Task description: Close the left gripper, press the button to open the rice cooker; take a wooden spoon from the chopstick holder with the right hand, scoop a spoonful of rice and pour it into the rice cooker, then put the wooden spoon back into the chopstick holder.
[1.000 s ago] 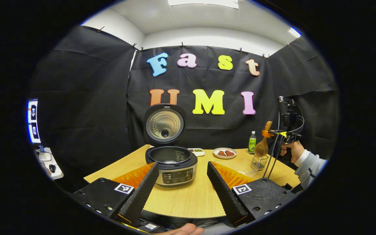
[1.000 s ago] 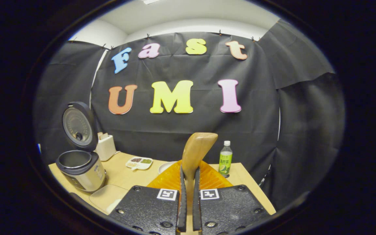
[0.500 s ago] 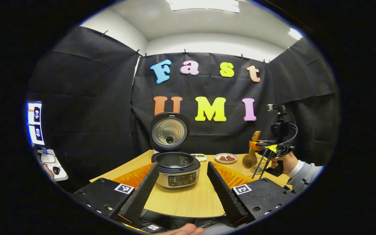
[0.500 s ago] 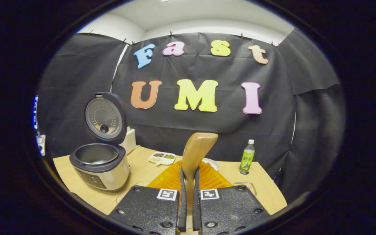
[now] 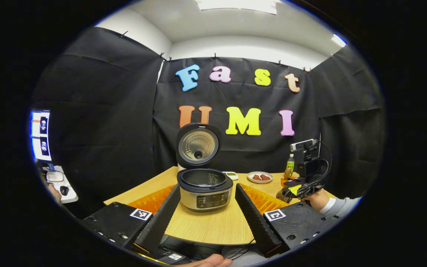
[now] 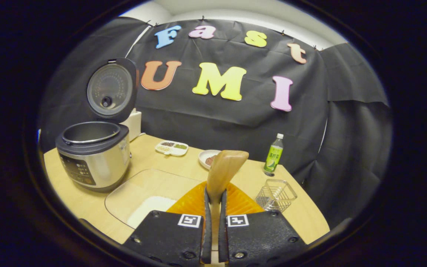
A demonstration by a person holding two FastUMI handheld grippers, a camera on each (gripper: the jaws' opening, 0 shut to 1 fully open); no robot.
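Your right gripper (image 6: 213, 207) has its fingers pinched on the handle of the wooden spoon (image 6: 225, 167), which stands up between them with its end tipped a little to the right. In the right gripper view the spoon sits above the near edge of the table (image 6: 87, 204), and just below and to the left lies a clear shallow tray (image 6: 139, 189) with a patch of white rice (image 6: 150, 207) in its near part. The rice cooker (image 6: 93, 155) stands at the left of the table, lid (image 6: 110, 89) swung up and upright, the inner pot bare. The wire chopstick holder (image 6: 275, 194) rests to the right of your gripper, and beyond it a green bottle (image 6: 274, 155) stands near the far right edge. A divided dish (image 6: 171, 147) and a small plate (image 6: 208, 157) sit toward the far side. Your left gripper (image 5: 208, 207) has its fingers spread wide and touches nothing; in the left gripper view the cooker stands between them farther off, apart from both. There you also see your right gripper at the right, low over the table, with your hand (image 5: 315, 198) and a grey sleeve (image 5: 341, 207) behind it.
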